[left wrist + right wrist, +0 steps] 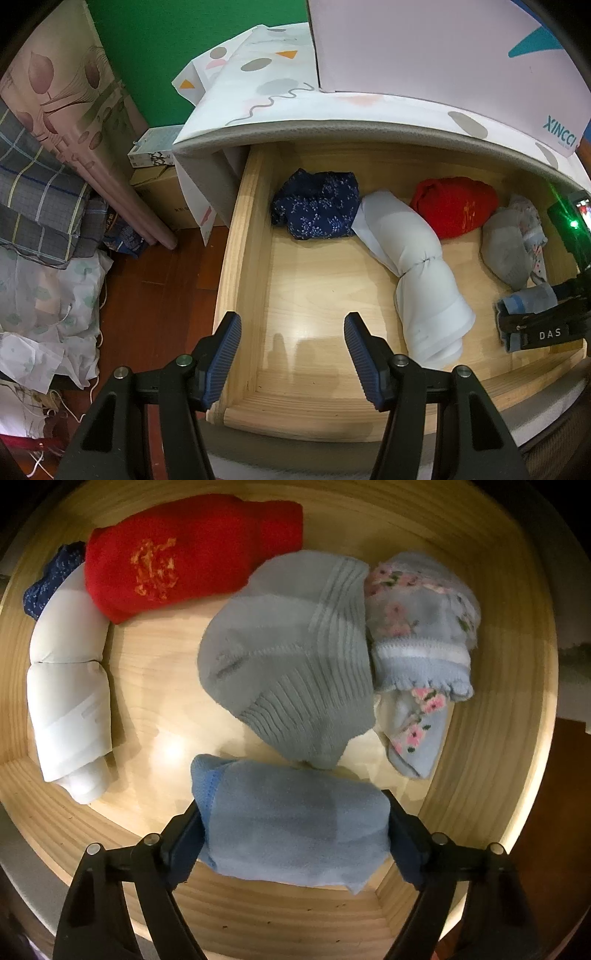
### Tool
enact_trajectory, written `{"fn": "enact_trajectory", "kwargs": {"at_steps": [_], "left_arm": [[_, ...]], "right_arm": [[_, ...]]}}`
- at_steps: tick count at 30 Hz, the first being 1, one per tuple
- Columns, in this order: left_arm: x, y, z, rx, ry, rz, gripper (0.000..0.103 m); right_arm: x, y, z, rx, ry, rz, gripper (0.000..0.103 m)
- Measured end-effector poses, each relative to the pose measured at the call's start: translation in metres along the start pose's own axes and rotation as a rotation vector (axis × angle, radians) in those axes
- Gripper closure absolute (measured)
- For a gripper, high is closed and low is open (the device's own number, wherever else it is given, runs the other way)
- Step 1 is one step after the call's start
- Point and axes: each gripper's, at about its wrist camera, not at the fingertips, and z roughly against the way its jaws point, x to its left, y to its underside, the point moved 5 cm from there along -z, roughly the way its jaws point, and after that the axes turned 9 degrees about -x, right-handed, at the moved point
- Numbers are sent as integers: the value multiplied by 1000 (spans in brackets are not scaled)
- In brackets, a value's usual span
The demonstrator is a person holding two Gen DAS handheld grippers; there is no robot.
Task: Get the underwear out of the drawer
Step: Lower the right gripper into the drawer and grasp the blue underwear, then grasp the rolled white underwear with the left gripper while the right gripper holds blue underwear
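Note:
An open wooden drawer (pixel 236 258) holds several rolled garments: a navy floral one (pixel 317 203), a long white roll (pixel 410 258), a red one (pixel 454 206) and a grey one (pixel 506 251). My left gripper (pixel 291 321) hangs open and empty over the drawer's front left corner. At the drawer's front right, my right gripper (pixel 535 332) points straight down. In the right wrist view its fingers press both sides of a light blue bundle (pixel 295 830) lying on the drawer floor (pixel 159 709). Just beyond lie the grey ribbed piece (pixel 295 664), a pale blue flowered piece (pixel 421 627) and the red roll (pixel 184 554).
A patterned cover (pixel 258 92) drapes the cabinet top, with a white box (pixel 443 48) on it. Cardboard boxes (pixel 162 199) stand on the wooden floor (pixel 155 288) left of the cabinet. Checked bedding (pixel 40 206) and crumpled sheets (pixel 40 317) pile up at far left.

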Motion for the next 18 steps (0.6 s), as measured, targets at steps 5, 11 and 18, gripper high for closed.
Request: {"fn": "enact_trajectory", "kwargs": {"at_steps": [5,11,18], "left_arm": [[0,1,-2,16,1,-2,43],[1,3,-6,40,15,4,43],[2,4,-11,73,41,18,43]], "right_arm": [[13,15,-2,-4,17,30,27],[20,26,10,-50,-4,22,29],[27,45,19,-97,-26,-7,30]]}}
